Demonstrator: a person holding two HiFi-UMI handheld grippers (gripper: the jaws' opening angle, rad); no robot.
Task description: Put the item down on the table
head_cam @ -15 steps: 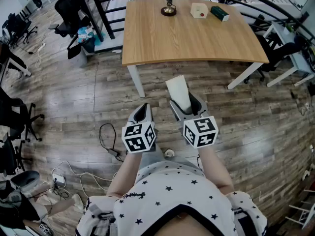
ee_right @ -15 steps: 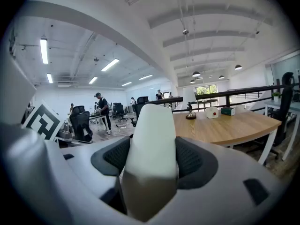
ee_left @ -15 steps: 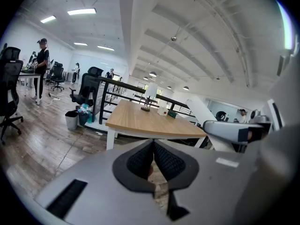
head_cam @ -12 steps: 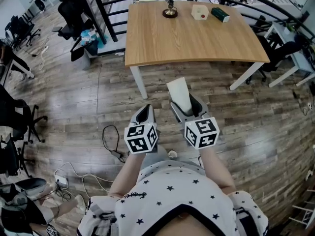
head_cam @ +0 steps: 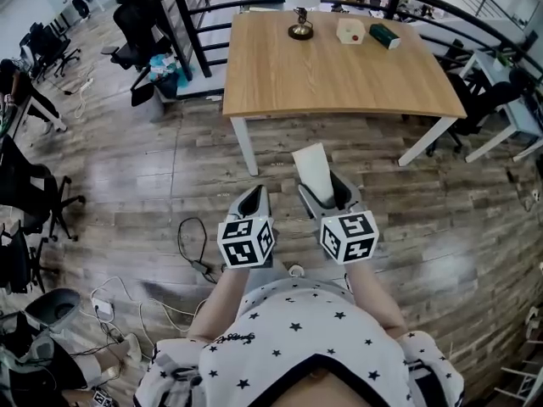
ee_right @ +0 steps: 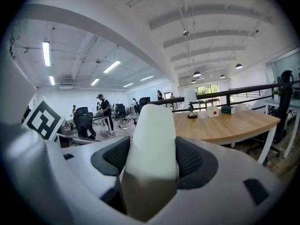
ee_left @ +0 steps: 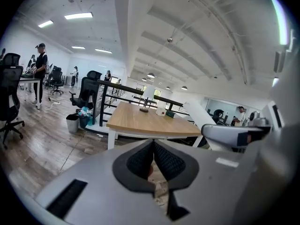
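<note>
My right gripper [head_cam: 327, 195] is shut on a white tapered item [head_cam: 312, 168], which sticks up and forward out of the jaws. In the right gripper view the item [ee_right: 153, 139] fills the gap between the dark pads [ee_right: 194, 159]. My left gripper [head_cam: 252, 205] is beside it on the left, shut, with nothing between its jaws [ee_left: 153, 159]. Both hang over the wooden floor, short of the wooden table [head_cam: 339, 79], which stands ahead.
At the table's far edge stand a small dark figurine [head_cam: 299, 30], a white box [head_cam: 350, 30] and a dark green box [head_cam: 384, 36]. A black railing [head_cam: 195, 24] runs behind it. Office chairs [head_cam: 34, 195] stand at the left, and cables [head_cam: 191, 248] lie on the floor.
The head view has shifted a little, so the table sits slightly lower and more to the right. Both grippers keep their pose, and the white item stays in the right one.
</note>
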